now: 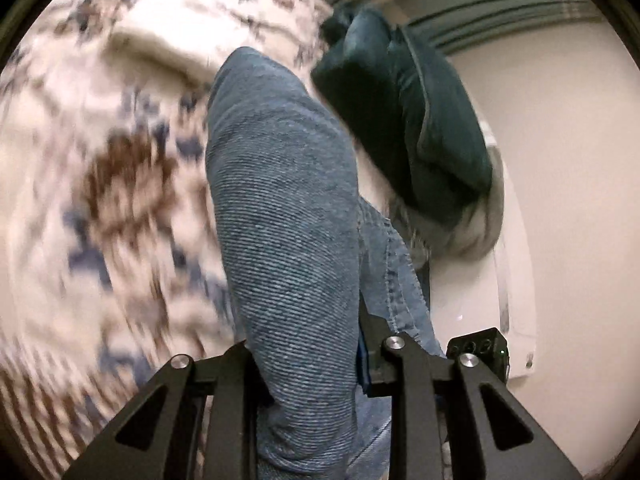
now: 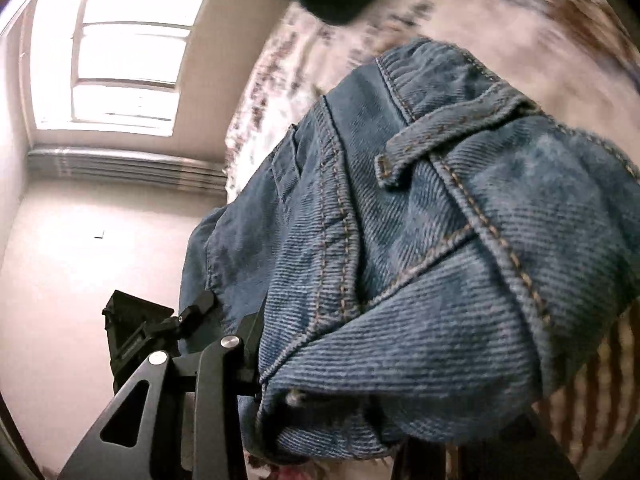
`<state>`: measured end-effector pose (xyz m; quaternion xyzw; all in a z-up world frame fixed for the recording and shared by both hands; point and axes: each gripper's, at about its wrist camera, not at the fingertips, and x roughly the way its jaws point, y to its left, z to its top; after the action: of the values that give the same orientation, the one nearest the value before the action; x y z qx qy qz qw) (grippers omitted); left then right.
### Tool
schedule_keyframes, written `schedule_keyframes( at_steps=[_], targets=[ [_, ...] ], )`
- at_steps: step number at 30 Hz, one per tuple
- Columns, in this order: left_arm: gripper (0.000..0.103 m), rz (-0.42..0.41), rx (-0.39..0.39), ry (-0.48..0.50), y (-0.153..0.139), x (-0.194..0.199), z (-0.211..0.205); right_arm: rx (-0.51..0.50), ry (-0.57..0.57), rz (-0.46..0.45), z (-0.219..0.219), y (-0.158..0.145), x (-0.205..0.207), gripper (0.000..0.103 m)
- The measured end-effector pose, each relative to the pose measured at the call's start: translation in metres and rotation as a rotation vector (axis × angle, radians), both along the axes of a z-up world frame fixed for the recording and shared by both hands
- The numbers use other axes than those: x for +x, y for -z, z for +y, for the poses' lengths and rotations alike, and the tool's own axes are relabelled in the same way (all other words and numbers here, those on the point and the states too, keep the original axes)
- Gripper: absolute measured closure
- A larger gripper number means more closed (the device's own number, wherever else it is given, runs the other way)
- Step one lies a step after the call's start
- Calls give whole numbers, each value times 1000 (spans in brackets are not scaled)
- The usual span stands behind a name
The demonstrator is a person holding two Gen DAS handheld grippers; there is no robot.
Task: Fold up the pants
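Note:
The pants are blue denim jeans. In the left wrist view a long fold of the jeans [image 1: 280, 220] runs up from between the fingers of my left gripper [image 1: 308, 364], which is shut on it. In the right wrist view the waistband end of the jeans [image 2: 400, 240], with belt loop and tan stitching, bunches over my right gripper [image 2: 360, 408], which is shut on it; the right finger is mostly hidden by cloth. Both ends hang lifted above a patterned bedspread [image 1: 100, 180], which also shows in the right wrist view [image 2: 500, 12].
A dark teal cushion [image 1: 404, 120] lies on the bed's far edge beside a grey-white pillow [image 1: 476, 224]. A window [image 2: 124, 60] and radiator [image 2: 128, 168] stand at the wall. Pale floor [image 2: 80, 280] lies beside the bed.

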<state>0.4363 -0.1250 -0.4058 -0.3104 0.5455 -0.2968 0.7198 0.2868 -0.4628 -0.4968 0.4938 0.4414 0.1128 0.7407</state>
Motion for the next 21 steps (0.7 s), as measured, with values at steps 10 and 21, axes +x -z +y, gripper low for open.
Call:
schedule_keyframes(
  at_steps=[10, 21],
  targets=[
    [82, -27, 21, 20, 23, 210, 70, -22, 21, -85, 80, 5, 238, 62],
    [82, -35, 4, 88, 94, 415, 100, -21, 105, -122, 126, 68, 431, 62]
  ],
)
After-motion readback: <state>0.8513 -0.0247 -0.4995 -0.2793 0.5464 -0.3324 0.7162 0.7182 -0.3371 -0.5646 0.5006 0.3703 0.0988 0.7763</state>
